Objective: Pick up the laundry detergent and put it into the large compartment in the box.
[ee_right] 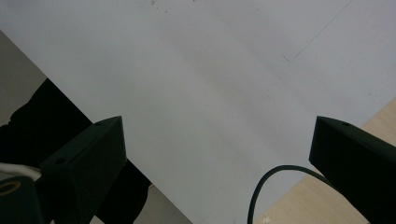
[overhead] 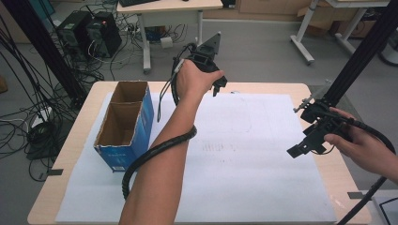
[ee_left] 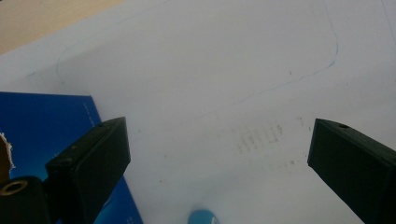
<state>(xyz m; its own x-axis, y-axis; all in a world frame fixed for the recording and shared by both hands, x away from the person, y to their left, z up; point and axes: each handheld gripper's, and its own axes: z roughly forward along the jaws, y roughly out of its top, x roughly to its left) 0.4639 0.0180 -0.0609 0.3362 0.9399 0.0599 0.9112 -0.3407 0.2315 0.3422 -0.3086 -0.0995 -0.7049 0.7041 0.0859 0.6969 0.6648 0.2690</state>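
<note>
So the tabletop (overhead: 324, 173) takes up most of the high view, light wood with a big white paper sheet (overhead: 244, 159) spread over nearly all of it. Faint pencil outlines and some smudgy marks sit on the sheet around the middle of the frame. At center left stands a blue cardboard box (overhead: 126, 123), open on top, split into two compartments, both looking bare inside as far as I can see. In the left gripper view a blue corner of it shows at the lower left, just beside the near jaw.

The left gripper (overhead: 218, 87) is up near the top center of the high view, held above the far edge of the sheet, jaws spread wide with nothing between them. The right gripper (overhead: 300, 147) hangs at the right edge, over the sheet's right border, jaws also wide apart and holding nothing. Both are well apart from the box.
</note>
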